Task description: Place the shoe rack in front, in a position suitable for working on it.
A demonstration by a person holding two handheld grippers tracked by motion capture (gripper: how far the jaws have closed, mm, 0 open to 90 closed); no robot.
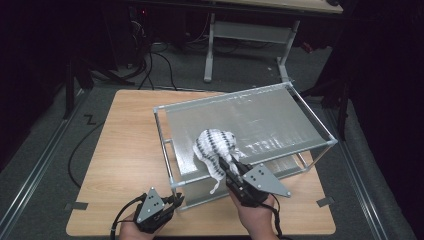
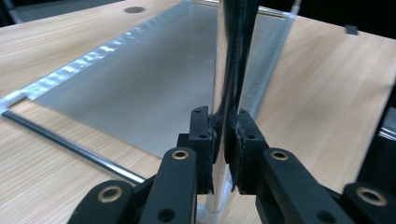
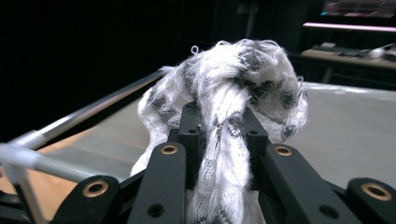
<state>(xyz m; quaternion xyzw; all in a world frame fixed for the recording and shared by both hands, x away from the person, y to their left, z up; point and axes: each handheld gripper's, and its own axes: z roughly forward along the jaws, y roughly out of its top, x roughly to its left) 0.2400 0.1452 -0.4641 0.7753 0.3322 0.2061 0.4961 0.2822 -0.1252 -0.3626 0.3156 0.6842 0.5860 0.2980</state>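
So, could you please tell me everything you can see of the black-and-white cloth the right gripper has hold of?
The cloth is a fluffy, loosely knitted-looking piece, white with dark grey or black patterning, bunched into a crumpled mound. It rests on the grey top panel of the metal-framed rack, near its front edge. One twisted strand runs between the jaws of the right gripper, which are shut on it, and a thin tail hangs below the rack's front rail. Loose fibres and small loops stick out all over it.
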